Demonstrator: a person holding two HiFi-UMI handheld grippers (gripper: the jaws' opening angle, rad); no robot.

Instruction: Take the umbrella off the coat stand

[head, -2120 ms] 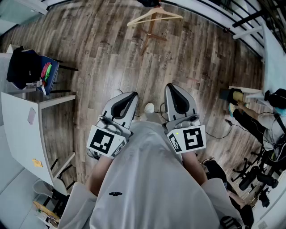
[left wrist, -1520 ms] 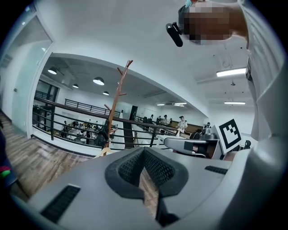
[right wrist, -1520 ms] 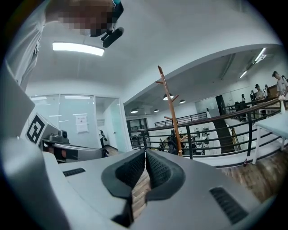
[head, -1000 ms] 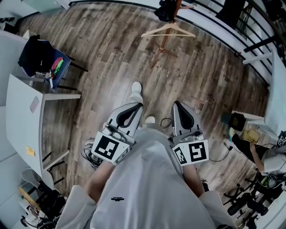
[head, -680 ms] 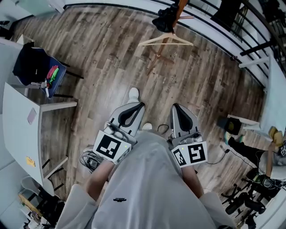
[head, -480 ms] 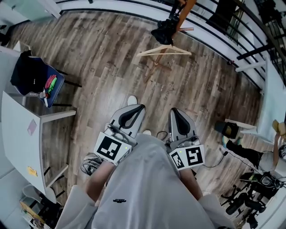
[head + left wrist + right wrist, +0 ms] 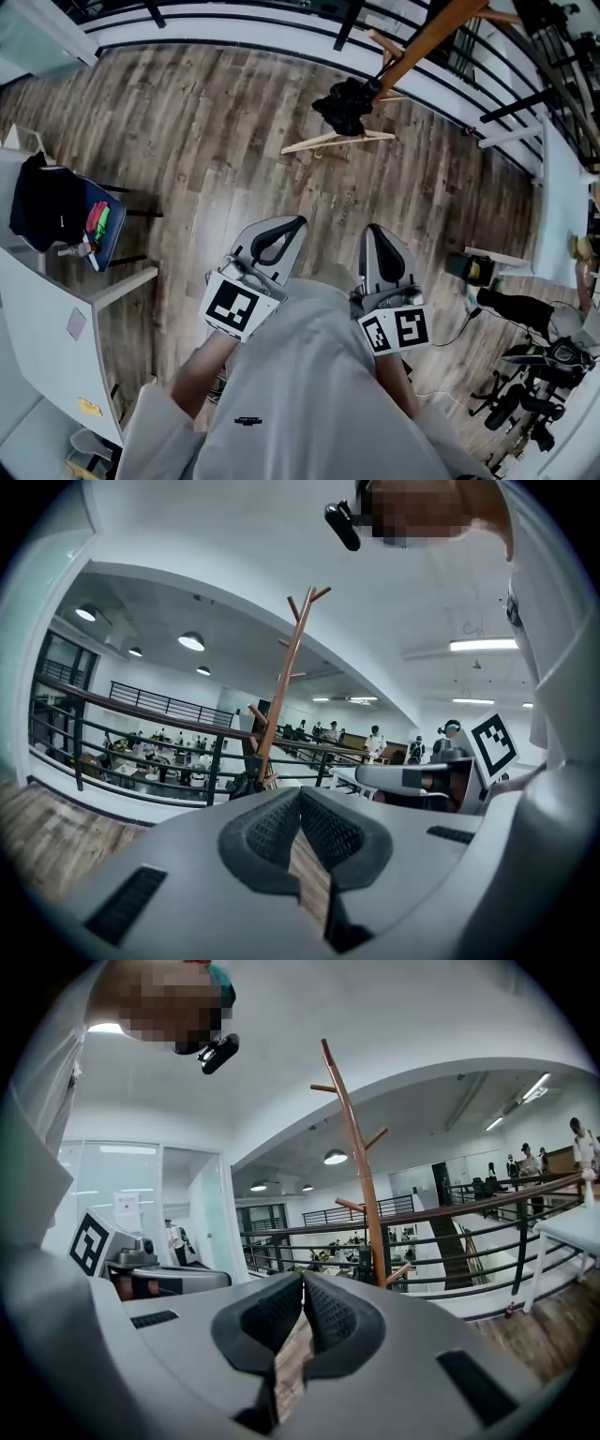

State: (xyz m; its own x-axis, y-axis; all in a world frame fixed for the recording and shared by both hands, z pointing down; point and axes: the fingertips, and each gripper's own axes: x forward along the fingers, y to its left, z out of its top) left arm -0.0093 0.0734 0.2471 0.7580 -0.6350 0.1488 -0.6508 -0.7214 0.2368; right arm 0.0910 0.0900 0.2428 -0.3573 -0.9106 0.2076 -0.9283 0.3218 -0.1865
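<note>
The grey left gripper (image 7: pixel 279 228) and grey right gripper (image 7: pixel 375 236), jaws pressed together and empty, face the far brown wooden coat stand (image 7: pixel 427 39) bearing a black folded umbrella (image 7: pixel 345 105).

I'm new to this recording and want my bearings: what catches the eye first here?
The tall wooden coat stand rises at the head view's top right, by the railing, with a black umbrella bunched on it. Nearer, the left gripper and right gripper point toward it side by side over the plank floor, fingers shut, empty.
</note>
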